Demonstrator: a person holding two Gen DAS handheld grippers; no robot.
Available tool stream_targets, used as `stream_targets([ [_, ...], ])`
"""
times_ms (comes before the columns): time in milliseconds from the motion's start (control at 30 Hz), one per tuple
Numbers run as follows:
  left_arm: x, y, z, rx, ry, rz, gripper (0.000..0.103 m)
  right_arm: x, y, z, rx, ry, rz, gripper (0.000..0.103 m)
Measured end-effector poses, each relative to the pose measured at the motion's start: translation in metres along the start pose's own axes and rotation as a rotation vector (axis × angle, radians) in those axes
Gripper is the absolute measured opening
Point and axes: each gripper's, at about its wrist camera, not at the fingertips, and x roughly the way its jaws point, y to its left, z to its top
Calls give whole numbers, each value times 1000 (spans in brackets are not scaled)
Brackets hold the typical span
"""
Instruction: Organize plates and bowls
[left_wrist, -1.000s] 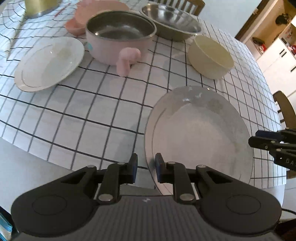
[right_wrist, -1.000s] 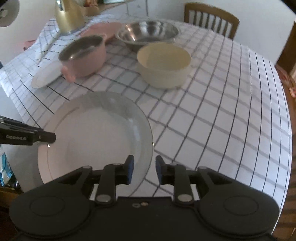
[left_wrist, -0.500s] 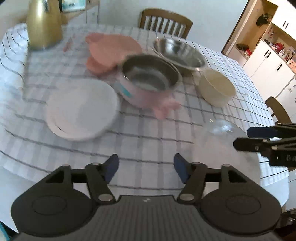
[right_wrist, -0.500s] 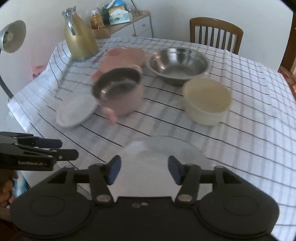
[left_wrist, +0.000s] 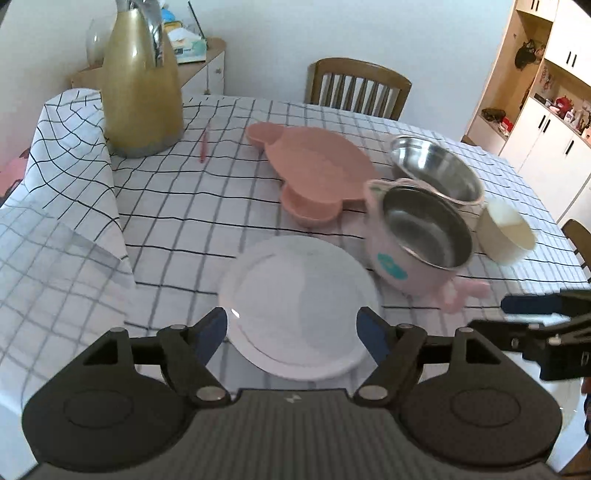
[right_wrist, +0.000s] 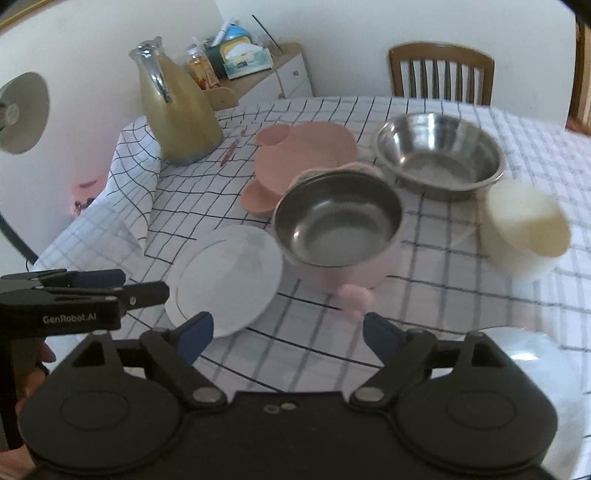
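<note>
Both tongs spread wide, nothing clamped. Left tongs (left_wrist: 291, 332) hover just above the near rim of the white round ceramic plate (left_wrist: 299, 306), one fingertip to each side; looks lined up to grab that plate by its edge, my guess for the next move. Right tongs (right_wrist: 288, 332) hang over bare checked tablecloth (right_wrist: 443, 295), aimed roughly at the pink steel-lined bowl with the stub handle (right_wrist: 338, 229)

Layout on the table (left_wrist: 184, 206):
- white plate sits flat near the front edge, just beside the pink bowl, touching or nearly so
- pink bowl upright, handle pointing toward the front
- large stainless steel bowl (right_wrist: 439, 155) behind it, close, maybe in contact
- cream round bowl (right_wrist: 524, 229) to the right, apart from the others, blurred
- pink bear-shaped silicone plate (left_wrist: 314, 173) flat behind the white plate
- pale blurred disc at the lower right of the right view (right_wrist: 535, 354), possibly a second white plate at the table's front edge; too smeared to confirm

Judgement: sorting barely started, nothing nested. Plates probably stack together, bowls nest by size. Thin glazed rim lying flat is the risk: fingers need to get under the edge, and it may slip
</note>
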Motion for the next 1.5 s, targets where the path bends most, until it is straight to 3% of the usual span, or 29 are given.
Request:
stream_targets([
  [267,58,39,22,-25,93,-29,76,55,15,3,74,70,-3,77],
  [333,73,49,26,-72,135,-41,75,66,18,3,78,88,-13,70],
  [400,84,57,29,-101,160,-44,61,78,19,4,96,112,-15,62],
  [533,96,66,33,-126,186,-49,54,93,19,6,130,130,-17,53],
  [867,107,72,42,-137,223,-100,16,109,7,16,227,164,23,21],
  [933,107,72,42,-140,222,-101,16,109,3,15,246,162,23,13],
  [1500,67,52,18,-125,202,-119,15,79,-4,0,256,184,36,11],
])
